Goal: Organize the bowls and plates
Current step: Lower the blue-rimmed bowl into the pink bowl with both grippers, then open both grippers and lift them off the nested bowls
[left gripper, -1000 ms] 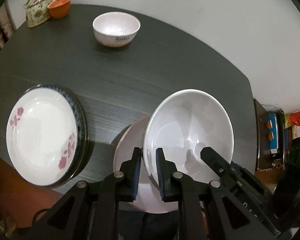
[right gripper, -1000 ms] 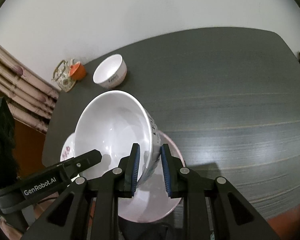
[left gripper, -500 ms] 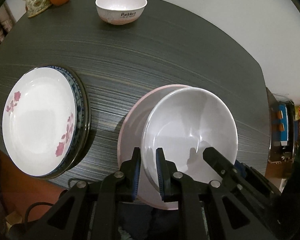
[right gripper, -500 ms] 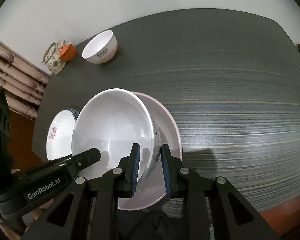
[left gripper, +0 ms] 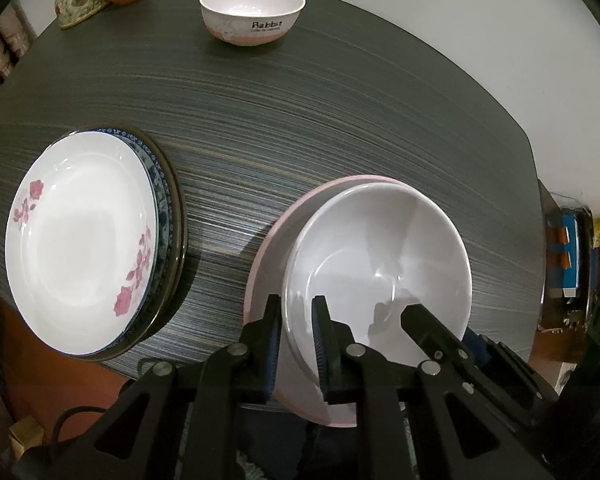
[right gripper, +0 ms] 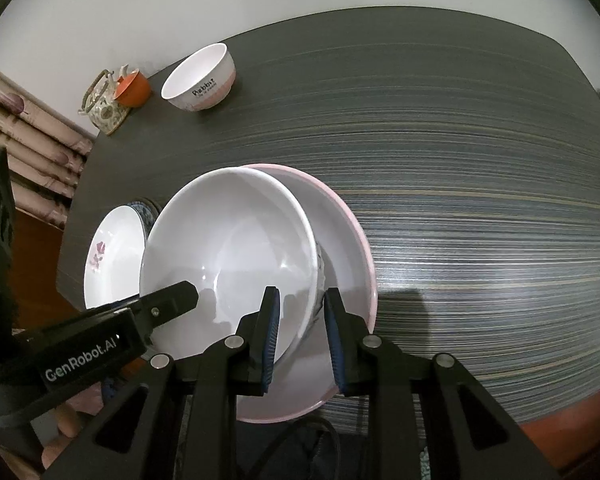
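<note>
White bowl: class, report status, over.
Left gripper shut on white bowl rim. Right gripper just opening, rim between its jaws. Bowl resting in pink plate. Nothing blocking.

Bowl (left gripper: pixel 380 264) in plate (left gripper: pixel 268 240) — stacked plates (left gripper: pixel 80 240) to its left.

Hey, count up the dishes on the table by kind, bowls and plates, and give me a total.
Bowls: 2, the big white bowl and the Rabbit bowl.
Plates: 3, pink, floral, blue-rimmed under it.
Total: 5.
</note>
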